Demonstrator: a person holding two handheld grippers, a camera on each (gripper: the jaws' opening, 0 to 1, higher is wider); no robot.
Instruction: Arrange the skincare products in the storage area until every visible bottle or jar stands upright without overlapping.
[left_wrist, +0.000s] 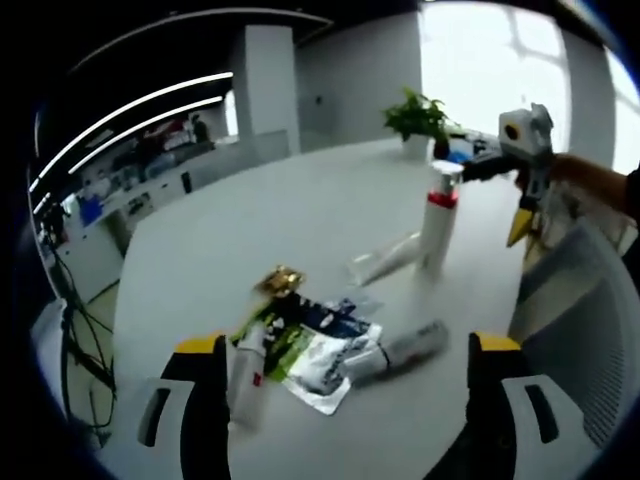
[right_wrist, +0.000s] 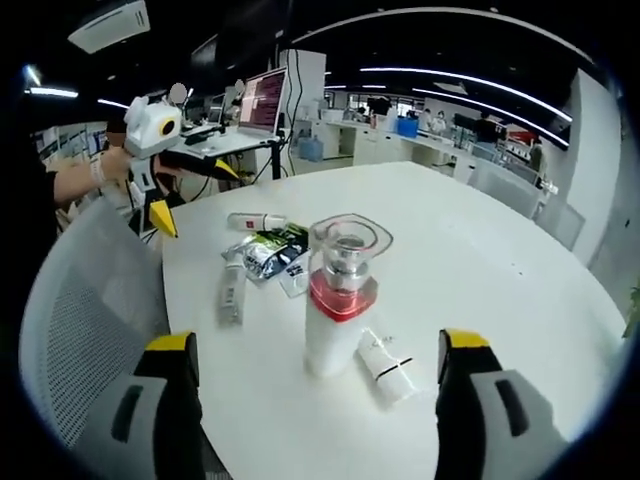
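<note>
A tall white bottle (right_wrist: 334, 308) with a red band and clear cap stands upright on the white worktop (right_wrist: 480, 260), just ahead of the right gripper (right_wrist: 318, 375), whose jaws are spread wide and empty. A small tube (right_wrist: 386, 365) lies beside its base. Ahead of the left gripper (left_wrist: 345, 375), likewise wide open and empty, lie a tube (left_wrist: 246, 372), sachets (left_wrist: 318, 352) and another bottle (left_wrist: 405, 348) on their sides.

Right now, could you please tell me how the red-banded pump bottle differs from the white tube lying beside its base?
The red-banded pump bottle stands upright; the white tube lies flat on the table. The bottle is taller, with a clear cap and red collar; the tube is plain white with dark print. Both are white-bodied and sit between the open right tool's jaws.
</note>
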